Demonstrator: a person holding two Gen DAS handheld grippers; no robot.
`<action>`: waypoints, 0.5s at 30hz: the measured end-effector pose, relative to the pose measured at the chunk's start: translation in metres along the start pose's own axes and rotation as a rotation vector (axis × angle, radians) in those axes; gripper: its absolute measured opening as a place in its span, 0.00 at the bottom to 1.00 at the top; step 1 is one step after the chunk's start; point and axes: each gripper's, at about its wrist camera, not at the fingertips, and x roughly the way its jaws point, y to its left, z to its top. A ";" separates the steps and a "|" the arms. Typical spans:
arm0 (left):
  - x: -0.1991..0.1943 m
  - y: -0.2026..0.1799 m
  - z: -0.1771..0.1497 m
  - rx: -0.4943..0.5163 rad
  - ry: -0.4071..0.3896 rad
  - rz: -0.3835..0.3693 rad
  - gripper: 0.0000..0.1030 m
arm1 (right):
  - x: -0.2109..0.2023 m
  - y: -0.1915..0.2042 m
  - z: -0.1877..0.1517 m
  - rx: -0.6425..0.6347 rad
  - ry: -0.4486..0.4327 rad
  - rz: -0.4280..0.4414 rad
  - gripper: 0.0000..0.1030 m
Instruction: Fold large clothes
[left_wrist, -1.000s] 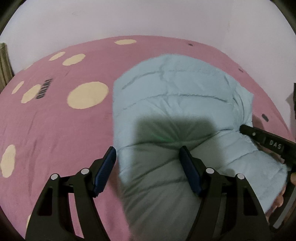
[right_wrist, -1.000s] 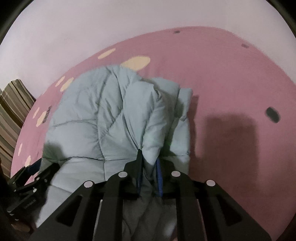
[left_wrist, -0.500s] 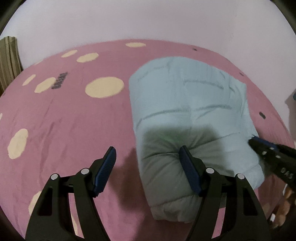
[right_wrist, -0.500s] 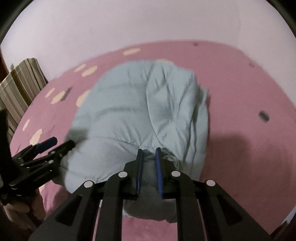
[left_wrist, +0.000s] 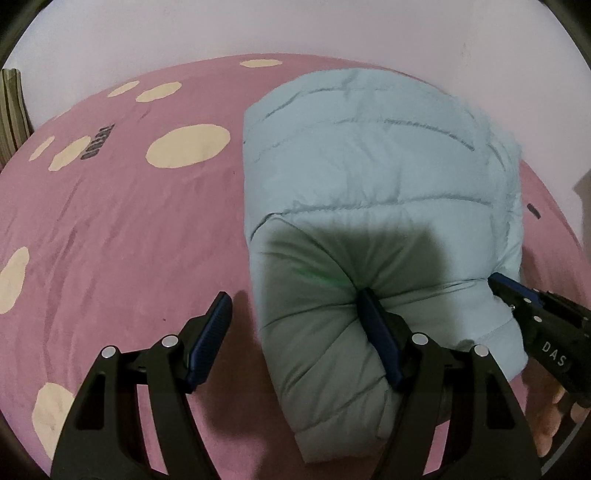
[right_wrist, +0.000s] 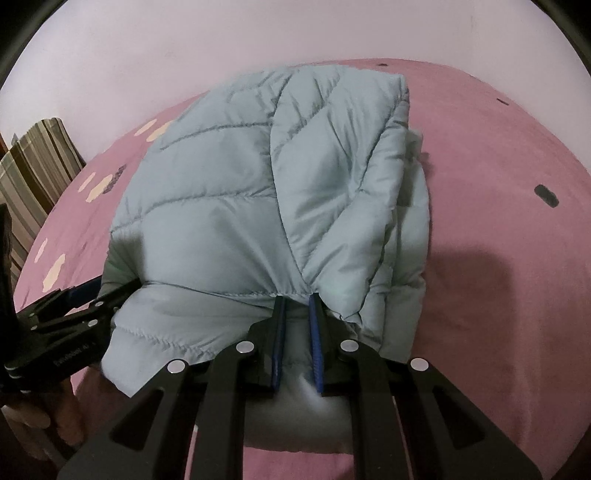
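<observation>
A light blue puffer jacket lies as a thick folded bundle on a pink bed sheet with cream spots. My left gripper is open and straddles the bundle's near left edge: its right pad dents the padding and its left pad hangs over bare sheet. My right gripper is shut on a pinch of the jacket at its near hem. From the left wrist view the right gripper meets the bundle's right side. The left gripper shows at the bundle's left side in the right wrist view.
A pale wall stands behind the bed. A striped fabric thing stands past the bed's left side. A person's hand holds the right gripper's handle. The sheet runs on to the right of the jacket.
The right gripper has brought its pinched fold across and down, and the jacket now lies as a compact bundle. Both grippers have sunk closer; the left one's right pad now dents the padding.
</observation>
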 end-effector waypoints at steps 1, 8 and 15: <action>-0.005 0.000 0.002 0.004 0.000 0.004 0.68 | -0.003 0.000 -0.001 -0.002 0.000 -0.001 0.13; -0.053 -0.002 0.032 0.000 -0.088 -0.004 0.67 | -0.051 0.014 0.023 -0.006 -0.090 -0.013 0.19; -0.050 -0.011 0.099 0.002 -0.164 0.051 0.68 | -0.055 0.012 0.085 0.020 -0.169 -0.033 0.28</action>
